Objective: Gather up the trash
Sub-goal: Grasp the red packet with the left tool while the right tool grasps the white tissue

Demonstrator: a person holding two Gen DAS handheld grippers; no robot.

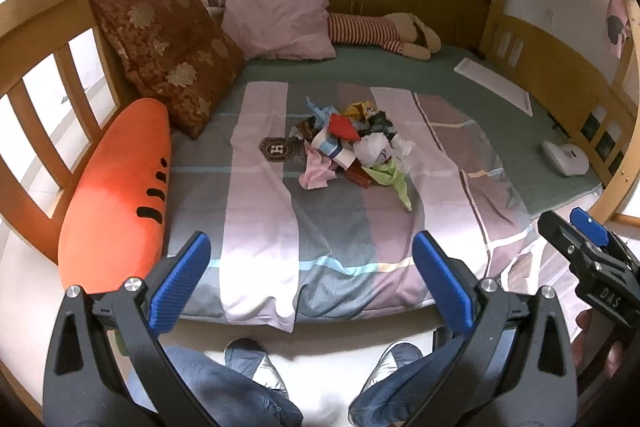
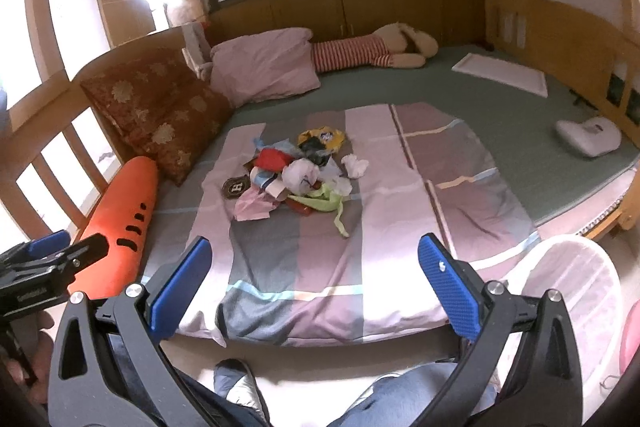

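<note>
A heap of crumpled wrappers and paper scraps [image 1: 350,147] lies in the middle of a striped blanket [image 1: 260,211] on the bed; it also shows in the right wrist view [image 2: 300,179]. A white crumpled tissue [image 2: 355,165] lies just right of the heap. My left gripper [image 1: 312,259] is open and empty, held over the near edge of the bed. My right gripper [image 2: 316,267] is open and empty at the same edge; it also shows at the right in the left wrist view [image 1: 580,239]. A white mesh bin [image 2: 576,283] stands on the floor at my right.
An orange carrot plush [image 1: 120,195] and a brown flowered cushion [image 1: 168,55] lie along the left rail. A pink pillow [image 1: 276,23], a striped plush doll [image 1: 384,31], a white mat [image 1: 496,83] and a white device [image 1: 566,157] lie further back. My knees and shoes [image 1: 256,363] are below.
</note>
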